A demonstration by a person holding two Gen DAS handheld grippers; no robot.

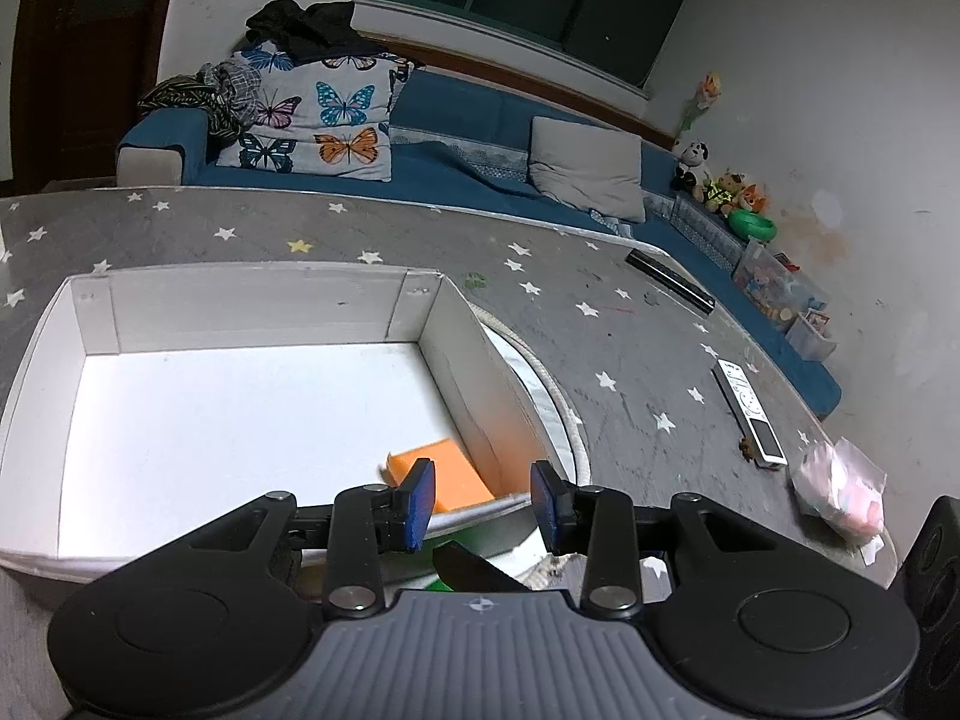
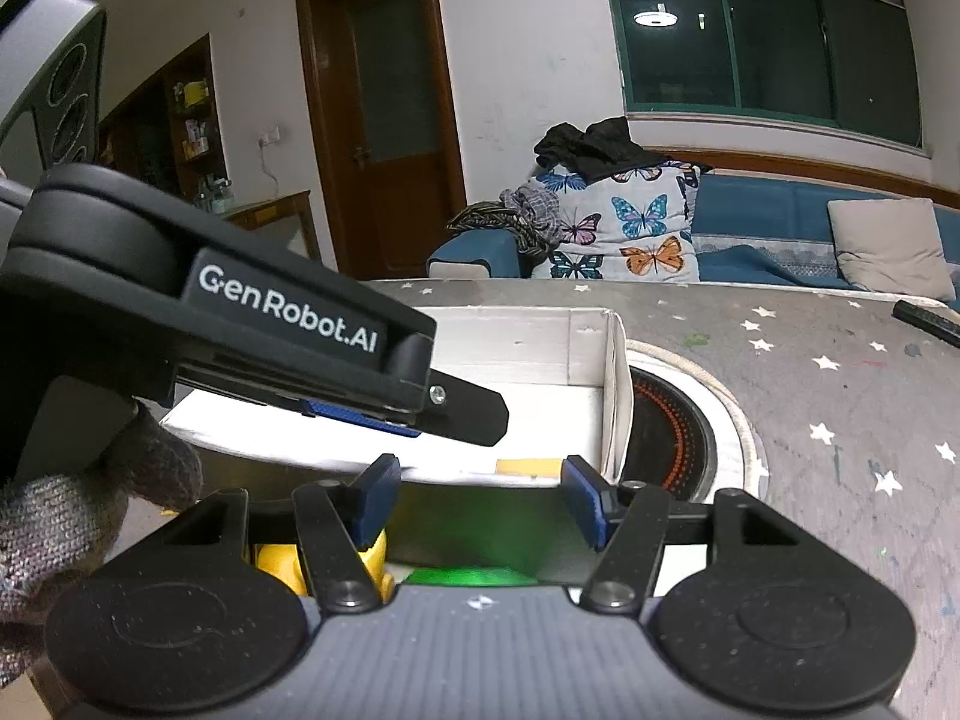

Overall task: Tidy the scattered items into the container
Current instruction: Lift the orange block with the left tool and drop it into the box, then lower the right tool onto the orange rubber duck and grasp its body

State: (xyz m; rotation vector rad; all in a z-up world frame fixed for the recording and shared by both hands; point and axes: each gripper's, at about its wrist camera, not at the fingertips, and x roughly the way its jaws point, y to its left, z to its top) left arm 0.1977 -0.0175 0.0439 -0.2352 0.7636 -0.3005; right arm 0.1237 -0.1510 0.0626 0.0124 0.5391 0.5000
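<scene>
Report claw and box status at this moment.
Left claw open above white box. Right claw open, empty. Orange block inside. White remote still out.

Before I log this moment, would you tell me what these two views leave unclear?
- Green item, right wrist view: blurred, cut off by the right hand-held gripper body.
- Yellow item, same view: mostly behind a finger.
- Orange block in the white box, left wrist view: partly hidden by the left hand-held gripper.

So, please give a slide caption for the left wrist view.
Open left tongs over white box holding an orange block.
</scene>
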